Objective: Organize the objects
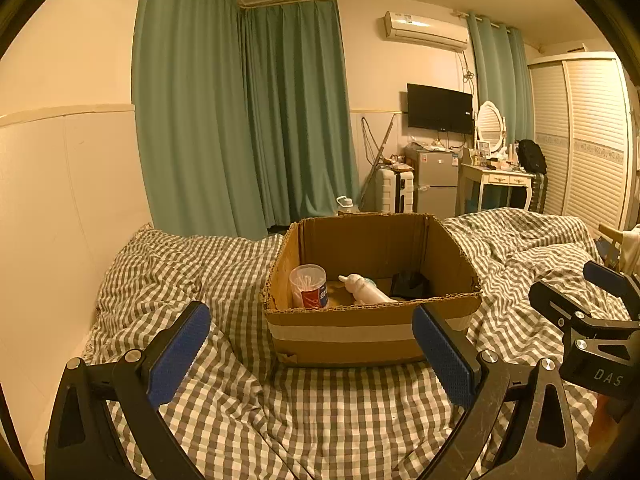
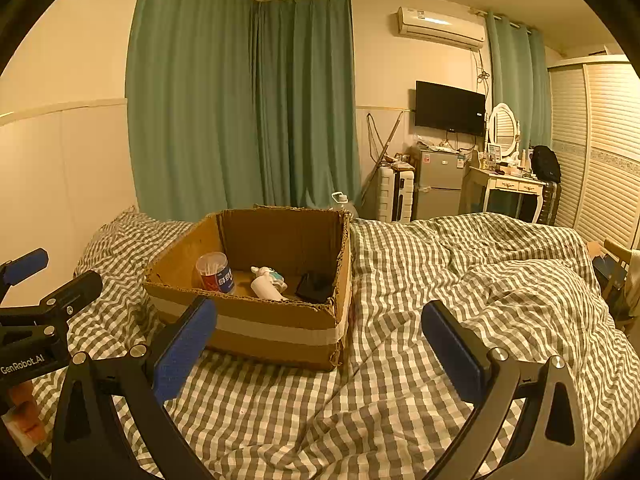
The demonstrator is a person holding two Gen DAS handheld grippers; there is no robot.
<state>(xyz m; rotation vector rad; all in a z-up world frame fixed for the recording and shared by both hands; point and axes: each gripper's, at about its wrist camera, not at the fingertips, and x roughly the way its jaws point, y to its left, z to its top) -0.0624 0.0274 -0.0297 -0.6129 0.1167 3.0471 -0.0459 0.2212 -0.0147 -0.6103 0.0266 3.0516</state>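
An open cardboard box (image 1: 372, 332) sits on the checked bed cover; it also shows in the right wrist view (image 2: 280, 332). Inside stand a clear tub of cotton swabs (image 1: 309, 286) (image 2: 215, 272), a white bottle lying on its side (image 1: 366, 288) (image 2: 266, 282) and a black object (image 1: 410, 285) (image 2: 316, 286). My left gripper (image 1: 312, 344) is open and empty, just in front of the box. My right gripper (image 2: 320, 340) is open and empty, in front of the box's right corner. Each gripper shows at the edge of the other's view.
The checked bed cover (image 2: 460, 280) is rumpled and spreads to the right. A cream wall (image 1: 48, 200) runs along the left. Green curtains (image 1: 248, 120), a small fridge (image 1: 436, 180), a dressing table (image 1: 496, 180) and a slatted wardrobe (image 1: 584, 140) stand beyond the bed.
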